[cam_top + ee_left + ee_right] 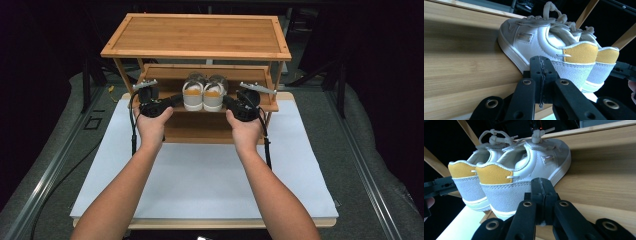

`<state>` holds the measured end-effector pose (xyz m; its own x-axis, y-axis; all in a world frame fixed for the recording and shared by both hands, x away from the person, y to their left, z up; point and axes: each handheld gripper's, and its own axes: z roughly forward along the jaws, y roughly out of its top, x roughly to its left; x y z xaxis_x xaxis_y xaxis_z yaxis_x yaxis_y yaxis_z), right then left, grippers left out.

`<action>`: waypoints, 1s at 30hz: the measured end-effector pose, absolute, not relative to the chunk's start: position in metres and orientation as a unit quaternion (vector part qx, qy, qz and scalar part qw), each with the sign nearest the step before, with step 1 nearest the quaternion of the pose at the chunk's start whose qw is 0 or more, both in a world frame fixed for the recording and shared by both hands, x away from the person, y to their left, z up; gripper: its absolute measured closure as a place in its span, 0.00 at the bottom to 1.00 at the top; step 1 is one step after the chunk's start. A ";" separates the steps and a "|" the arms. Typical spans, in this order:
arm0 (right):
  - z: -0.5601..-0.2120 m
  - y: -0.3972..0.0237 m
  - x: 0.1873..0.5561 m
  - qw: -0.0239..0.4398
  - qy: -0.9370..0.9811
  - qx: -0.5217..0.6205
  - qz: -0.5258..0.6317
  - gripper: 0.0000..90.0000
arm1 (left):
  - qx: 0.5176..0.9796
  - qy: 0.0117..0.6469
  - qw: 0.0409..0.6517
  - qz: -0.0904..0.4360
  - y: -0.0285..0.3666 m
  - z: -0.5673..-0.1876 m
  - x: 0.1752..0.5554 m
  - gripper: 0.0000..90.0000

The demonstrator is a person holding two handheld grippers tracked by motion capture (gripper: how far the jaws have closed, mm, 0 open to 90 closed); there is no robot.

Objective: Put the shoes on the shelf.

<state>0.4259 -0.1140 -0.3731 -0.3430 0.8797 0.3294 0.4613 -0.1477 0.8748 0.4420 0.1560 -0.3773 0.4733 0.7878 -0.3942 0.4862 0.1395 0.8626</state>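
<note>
Two bare arms are reaching in over the flat white board (200, 175) that is lying on the wooden table. Each hand is holding a black two-jaw gripper. The left gripper (175, 101) is pointing in at the left shoe from its outer side. In the left gripper view its jaws are pressed flat against each other with nothing between them, and the tips are sitting right at the side of the heel; I cannot tell if they are touching it. The right gripper (229, 102) is doing the same from the other side, clenched tight on nothing, with its tips right by the right shoe's heel.

The pair of small white shoes with yellow heel patches (203, 94) is standing side by side on the lower shelf of the light brown bamboo rack (197, 35), heels facing the person, between the two grippers. The rack's wide top shelf is sitting above the shoes, farther back.
</note>
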 end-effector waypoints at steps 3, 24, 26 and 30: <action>-0.372 -0.115 0.429 0.197 0.622 0.547 0.524 1.00 | 0.643 0.495 0.569 0.134 0.155 -0.378 0.445 1.00; -0.372 -0.113 0.453 0.205 0.619 0.560 0.511 1.00 | 0.633 0.509 0.566 0.143 0.149 -0.380 0.468 1.00; -0.373 -0.113 0.455 0.201 0.620 0.558 0.514 1.00 | 0.632 0.510 0.566 0.142 0.149 -0.380 0.470 1.00; -0.375 -0.114 0.460 0.197 0.614 0.562 0.519 1.00 | 0.638 0.511 0.557 0.146 0.146 -0.379 0.475 1.00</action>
